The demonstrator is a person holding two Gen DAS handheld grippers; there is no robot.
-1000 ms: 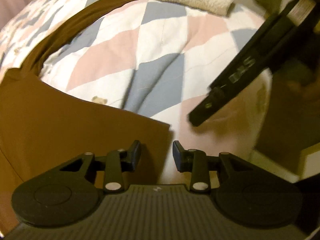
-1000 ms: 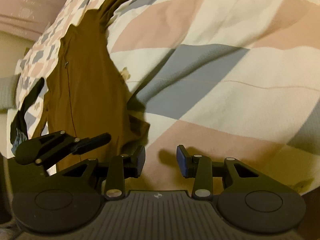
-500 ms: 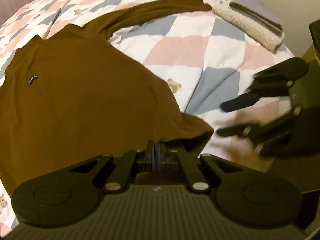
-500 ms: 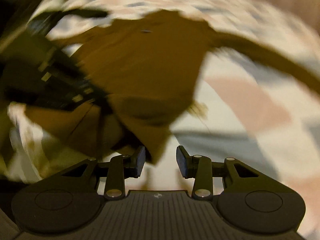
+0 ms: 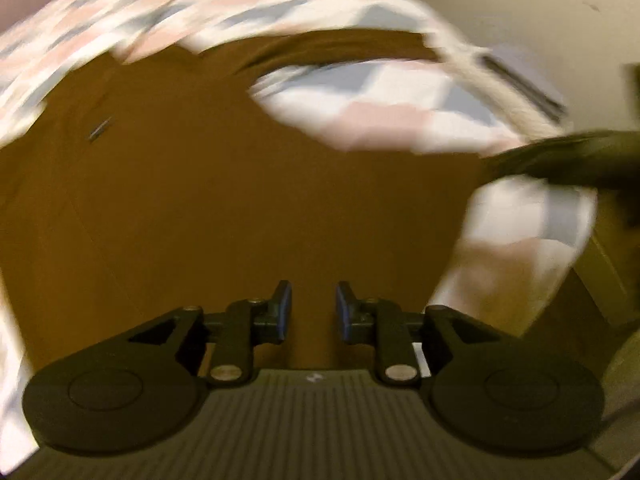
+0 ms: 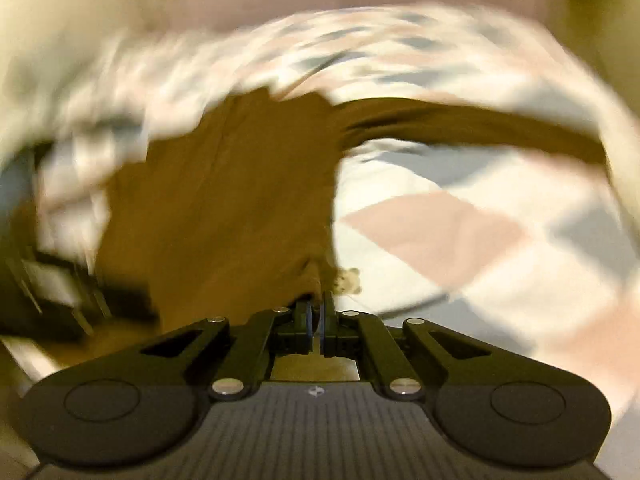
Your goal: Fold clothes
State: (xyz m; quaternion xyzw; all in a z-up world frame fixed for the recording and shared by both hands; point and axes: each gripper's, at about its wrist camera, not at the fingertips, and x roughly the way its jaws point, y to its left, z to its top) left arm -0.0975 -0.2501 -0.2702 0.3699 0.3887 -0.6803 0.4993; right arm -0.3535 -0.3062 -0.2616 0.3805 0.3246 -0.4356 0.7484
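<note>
Below both cameras, a brown long-sleeved shirt (image 5: 208, 184) lies spread on a bed covered by a quilt (image 5: 384, 100) patterned with pink, blue-grey and white diamonds. Both views are blurred. From the left wrist camera, the left gripper (image 5: 310, 308) has its two fingers apart with nothing between them, and it hangs over the lower part of the shirt, whose brown cloth fills most of the view. One sleeve (image 5: 340, 46) arcs away across the quilt towards the far edge of the bed. At the right edge a dark blurred shape reaches in; what it is cannot be told. From the right wrist camera, the right gripper (image 6: 318, 320) has its fingers pressed together on a corner of the shirt (image 6: 224, 200) at its lower edge, beside bare quilt (image 6: 440, 232). A sleeve (image 6: 460, 124) stretches to the right.
</note>
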